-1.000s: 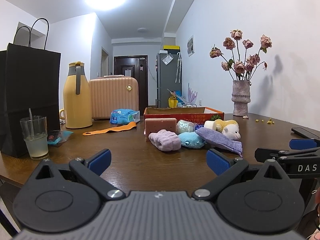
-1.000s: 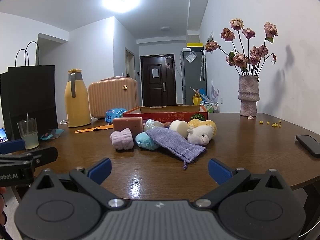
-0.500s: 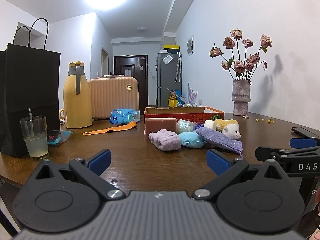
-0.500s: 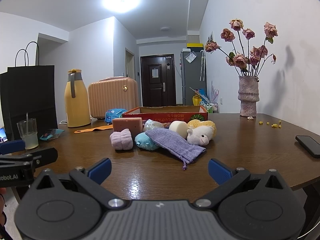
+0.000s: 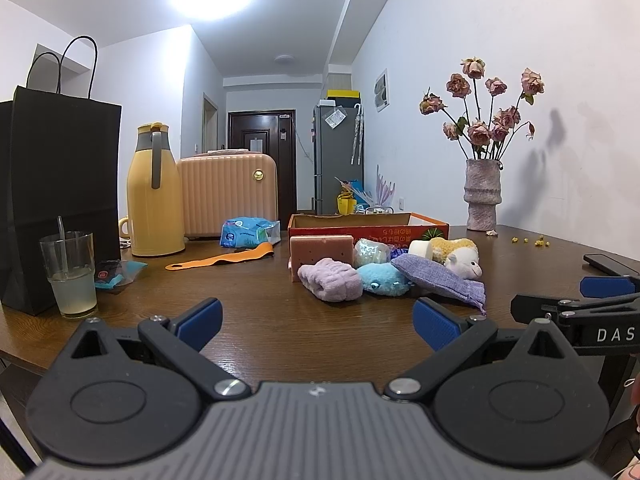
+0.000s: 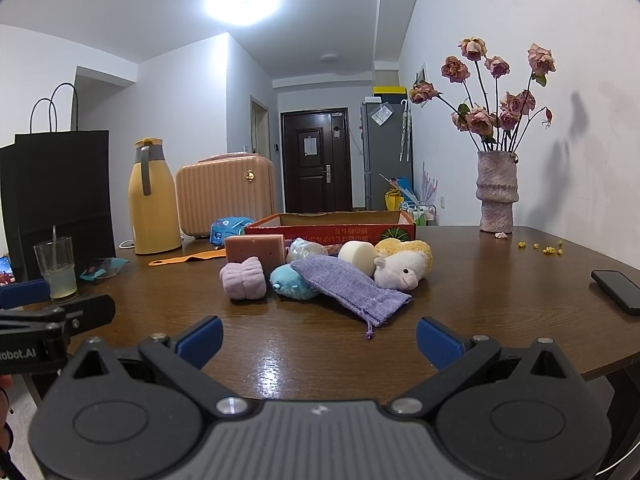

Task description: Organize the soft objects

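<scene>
- Left gripper (image 5: 318,322): jaws spread, empty, hovering over the near edge of the table (image 5: 248,300)
- Right gripper (image 6: 320,338): jaws spread, empty, also at the near edge
- Soft objects: clustered mid-table, touching one another, just in front of the box (image 6: 340,226); all ahead of both grippers, apart from them
- Risk: pouch (image 6: 348,284) lies draped over the blue toy (image 6: 290,280); grabbing either may drag its neighbour
- Risk: lamb toy (image 6: 400,270) leans on the foam cylinder (image 6: 358,256), which may roll if nudged
- Risk: the grippers sit side by side; converging reaches may collide
- Nearest to left gripper: lilac roll (image 5: 330,282)
</scene>
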